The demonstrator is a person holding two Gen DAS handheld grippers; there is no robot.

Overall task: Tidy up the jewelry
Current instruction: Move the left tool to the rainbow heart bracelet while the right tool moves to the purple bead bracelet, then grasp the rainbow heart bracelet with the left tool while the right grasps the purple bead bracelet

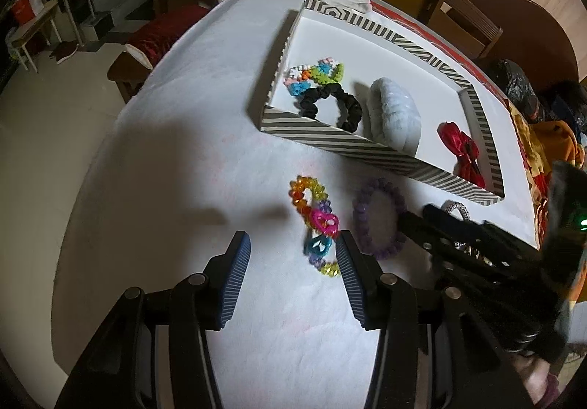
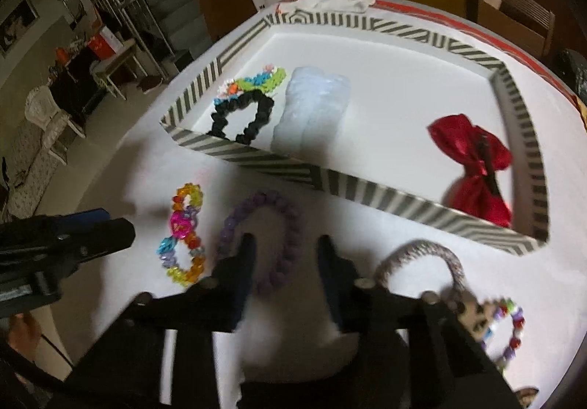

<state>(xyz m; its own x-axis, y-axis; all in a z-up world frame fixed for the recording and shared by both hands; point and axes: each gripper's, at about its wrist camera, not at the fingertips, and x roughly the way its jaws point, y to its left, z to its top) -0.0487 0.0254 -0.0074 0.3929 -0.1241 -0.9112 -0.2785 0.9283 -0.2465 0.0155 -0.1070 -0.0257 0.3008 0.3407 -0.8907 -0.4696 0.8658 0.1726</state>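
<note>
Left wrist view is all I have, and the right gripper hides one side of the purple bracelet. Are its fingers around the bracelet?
Observer: Yes. The right gripper straddles one arc of the purple bracelet. Its fingers are apart and seem not to press it.
Operator: What lies behind that gripper?
Observer: A grey braided hair tie, a full loop, outside the striped box.
Operator: Anything more?
Observer: A multicolour bead bracelet, blurred, beyond the tie.
</note>
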